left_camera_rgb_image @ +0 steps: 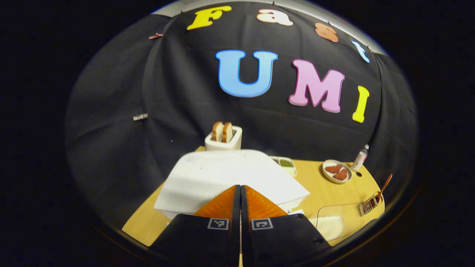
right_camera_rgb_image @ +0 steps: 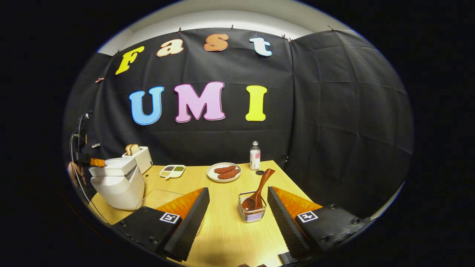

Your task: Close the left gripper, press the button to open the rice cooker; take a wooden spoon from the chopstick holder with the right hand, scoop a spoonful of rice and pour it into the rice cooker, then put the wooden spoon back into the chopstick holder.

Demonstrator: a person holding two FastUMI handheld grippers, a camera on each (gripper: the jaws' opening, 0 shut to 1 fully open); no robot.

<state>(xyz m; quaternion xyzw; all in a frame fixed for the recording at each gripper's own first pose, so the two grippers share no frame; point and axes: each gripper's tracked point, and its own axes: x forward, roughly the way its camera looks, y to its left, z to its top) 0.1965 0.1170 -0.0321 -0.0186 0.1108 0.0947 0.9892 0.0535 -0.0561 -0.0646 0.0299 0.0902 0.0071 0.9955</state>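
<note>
White plastic of the rice cooker (left_camera_rgb_image: 230, 178) takes the middle of the left gripper view, and its lid is down. The left tool (left_camera_rgb_image: 240, 193) has its two fingers pressed together with no gap, and their tips lie over the near edge of the lid; the button itself is hidden under them, so contact with it cannot be told. In the right gripper view the same tool (right_camera_rgb_image: 97, 162) shows small at the far left, on top of the cooker (right_camera_rgb_image: 118, 181), with part of a hand (right_camera_rgb_image: 76, 173) behind it, cut off by the picture edge.

The right tool (right_camera_rgb_image: 237, 202) stands wide apart and holds nothing. Between its fingers, a little farther off, the wire chopstick holder (right_camera_rgb_image: 252, 212) sits on the wooden desk (right_camera_rgb_image: 226, 230). The wooden spoon (right_camera_rgb_image: 259, 189) rests in it, bowl down, handle leaning up to the right. A clear container (right_camera_rgb_image: 157, 198) beside the cooker is hard to make out, and its content is half hidden.
</note>
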